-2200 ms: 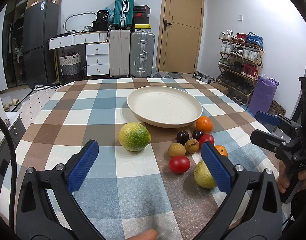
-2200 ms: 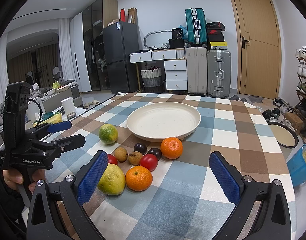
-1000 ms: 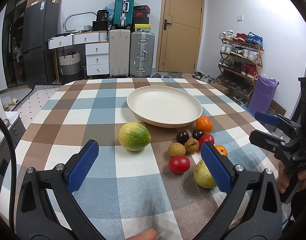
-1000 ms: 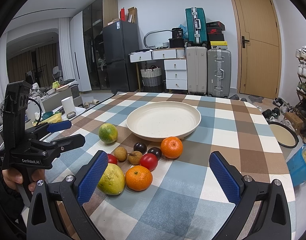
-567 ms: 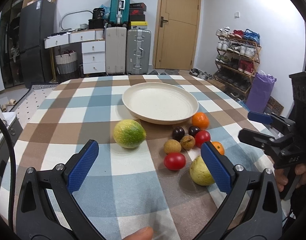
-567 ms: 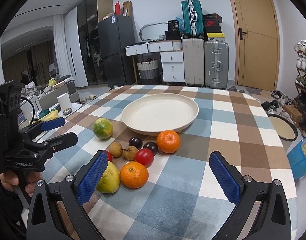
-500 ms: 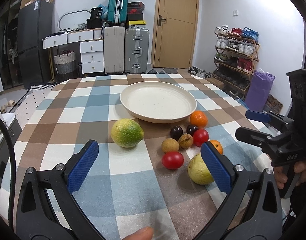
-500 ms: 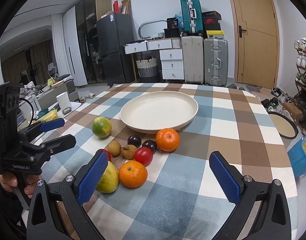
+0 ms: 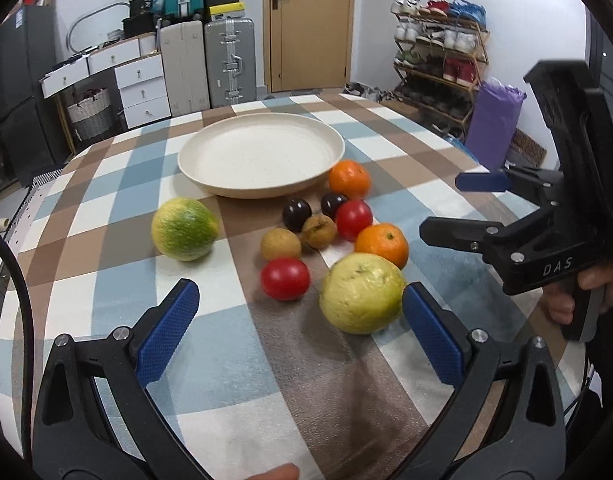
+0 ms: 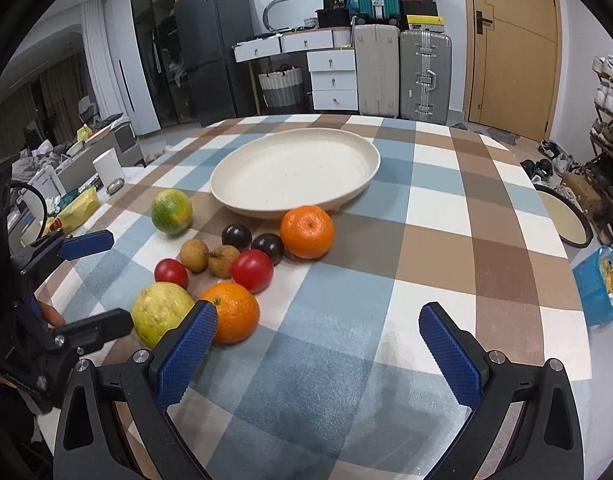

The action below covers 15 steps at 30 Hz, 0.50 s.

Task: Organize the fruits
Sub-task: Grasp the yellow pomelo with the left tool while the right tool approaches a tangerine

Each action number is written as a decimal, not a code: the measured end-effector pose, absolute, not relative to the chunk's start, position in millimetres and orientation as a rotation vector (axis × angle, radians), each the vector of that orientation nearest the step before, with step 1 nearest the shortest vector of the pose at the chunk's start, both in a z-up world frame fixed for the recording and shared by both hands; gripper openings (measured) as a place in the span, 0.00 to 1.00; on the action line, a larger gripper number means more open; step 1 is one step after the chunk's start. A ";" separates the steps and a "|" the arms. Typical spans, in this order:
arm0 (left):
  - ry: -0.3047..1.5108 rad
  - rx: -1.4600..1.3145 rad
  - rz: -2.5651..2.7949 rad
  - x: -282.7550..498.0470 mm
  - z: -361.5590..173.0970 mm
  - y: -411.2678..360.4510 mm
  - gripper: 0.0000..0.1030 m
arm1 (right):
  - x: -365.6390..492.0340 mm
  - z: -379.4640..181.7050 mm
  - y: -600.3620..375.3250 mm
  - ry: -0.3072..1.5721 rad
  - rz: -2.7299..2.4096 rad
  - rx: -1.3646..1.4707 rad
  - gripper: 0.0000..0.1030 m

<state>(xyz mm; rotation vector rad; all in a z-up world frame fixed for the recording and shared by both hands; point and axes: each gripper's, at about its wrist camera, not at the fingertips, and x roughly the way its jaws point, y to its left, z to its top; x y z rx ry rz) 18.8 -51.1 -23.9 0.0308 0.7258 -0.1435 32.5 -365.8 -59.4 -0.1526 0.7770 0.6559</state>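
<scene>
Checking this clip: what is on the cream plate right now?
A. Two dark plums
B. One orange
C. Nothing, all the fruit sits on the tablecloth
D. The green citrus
C: the cream plate shows only its bare speckled surface, while the nearest orange, the dark plums and the green citrus all rest on the checked tablecloth beside it.

home, suitcases [image 9: 226, 60], shoe rack [image 9: 438, 60], fridge [image 10: 210, 52]

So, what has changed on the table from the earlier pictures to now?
Both grippers, the left gripper and right gripper, have come lower and closer to the fruit, and both are open and empty. The plate is bare, and the yellow-green fruit and the others lie where they were.
</scene>
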 end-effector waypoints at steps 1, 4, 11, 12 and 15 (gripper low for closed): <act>0.730 0.035 -0.151 19.3 -24.6 -54.7 0.98 | 32.6 -59.9 -365.6 0.778 0.660 -0.153 1.00; 0.754 0.030 -0.187 26.0 -29.3 -61.4 0.94 | 34.4 -61.9 -364.0 0.790 0.666 -0.158 1.00; 0.800 0.065 -0.243 37.9 -36.9 -78.9 0.76 | 35.4 -65.1 -363.1 0.806 0.666 -0.161 1.00; 0.804 0.068 -0.249 39.0 -37.3 -80.7 0.72 | 35.6 -65.3 -363.2 0.807 0.666 -0.160 1.00; 0.801 0.096 -0.256 38.1 -36.1 -86.2 0.64 | 36.1 -65.8 -364.0 0.808 0.668 -0.152 1.00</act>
